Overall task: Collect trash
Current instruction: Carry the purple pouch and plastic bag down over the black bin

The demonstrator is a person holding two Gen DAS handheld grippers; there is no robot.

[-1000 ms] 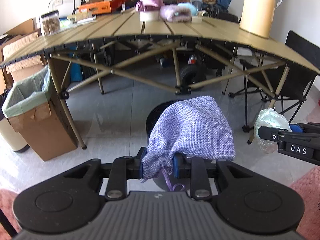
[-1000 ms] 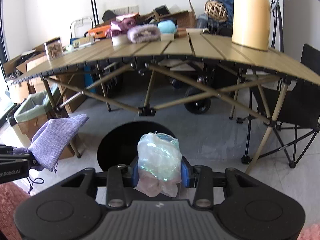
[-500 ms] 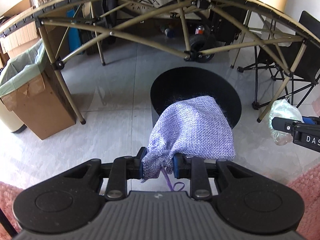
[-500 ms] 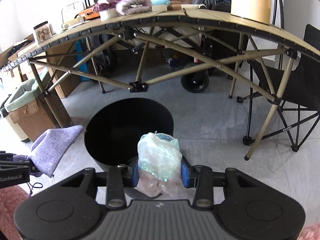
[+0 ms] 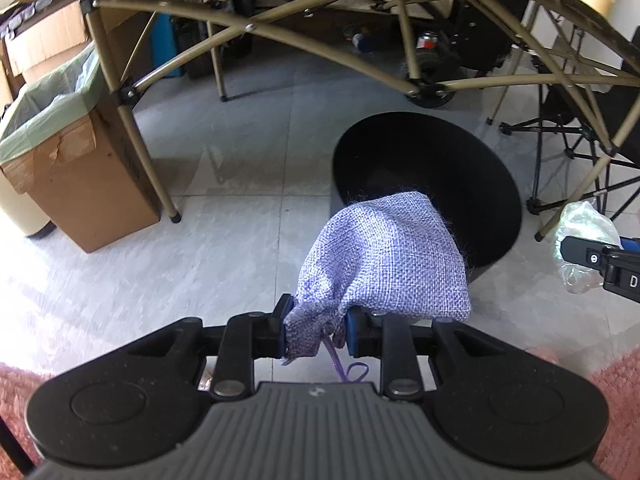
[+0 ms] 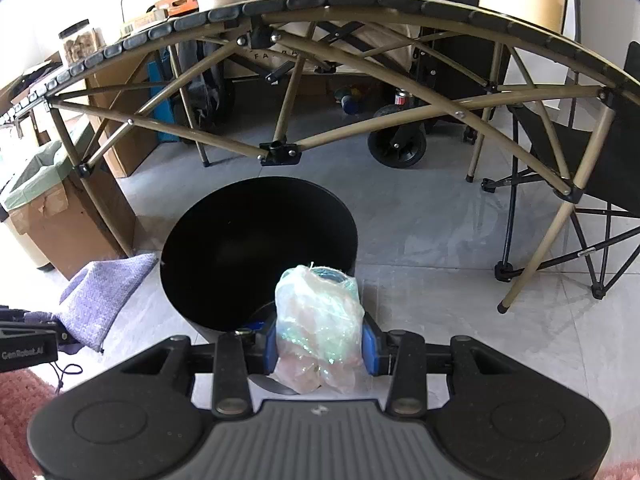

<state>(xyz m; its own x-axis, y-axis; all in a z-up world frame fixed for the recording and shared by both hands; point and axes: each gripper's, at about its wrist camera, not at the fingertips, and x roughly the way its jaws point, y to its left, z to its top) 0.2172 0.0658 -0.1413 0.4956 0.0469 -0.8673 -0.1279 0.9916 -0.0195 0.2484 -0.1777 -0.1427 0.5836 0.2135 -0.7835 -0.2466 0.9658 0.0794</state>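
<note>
My left gripper (image 5: 316, 334) jaws clamp a purple pouch (image 5: 384, 264); right gripper (image 6: 320, 346) jaws clamp a plastic wad (image 6: 320, 332), near the black bin (image 6: 256, 256).

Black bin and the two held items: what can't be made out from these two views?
- Black bin: both views show its inside as pure black, so any contents are unreadable.
- Crumpled plastic bag: right wrist view, wrinkled film hides what it wraps.
- Purple pouch: left wrist view, the cloth hides any contents.
- Right claw: left wrist view, cut off by the frame edge.

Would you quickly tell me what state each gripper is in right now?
Left gripper: closed on the purple fabric pouch.
Right gripper: closed on the crumpled clear plastic bag.
</note>
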